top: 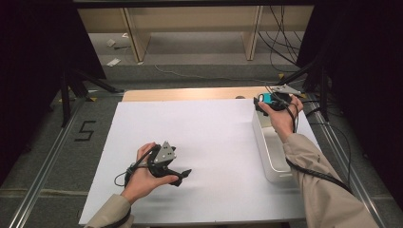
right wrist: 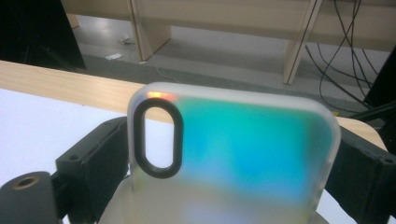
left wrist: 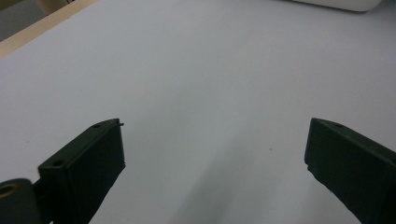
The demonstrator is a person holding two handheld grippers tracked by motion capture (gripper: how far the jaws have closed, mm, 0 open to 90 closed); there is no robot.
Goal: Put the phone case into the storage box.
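Phone case (right wrist: 243,154) looking like frosted, translucent plastic — teal sheen showing through, camera ring black and glossy. Right gripper (right wrist: 224,163) pads looking matt black. Bin (top: 272,152) appearing smooth white plastic. Worktop (top: 190,137) showing matt white sheet — pale wood edging beyond.

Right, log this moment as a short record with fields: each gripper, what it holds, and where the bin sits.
left gripper: open, nothing between its fingers, low over the white table sheet
right gripper: fingers on both sides of a phone case, above the far end of the bin
phone case: translucent, teal tinted, oval camera cutout, upright
white bin: long, at the sheet's right edge
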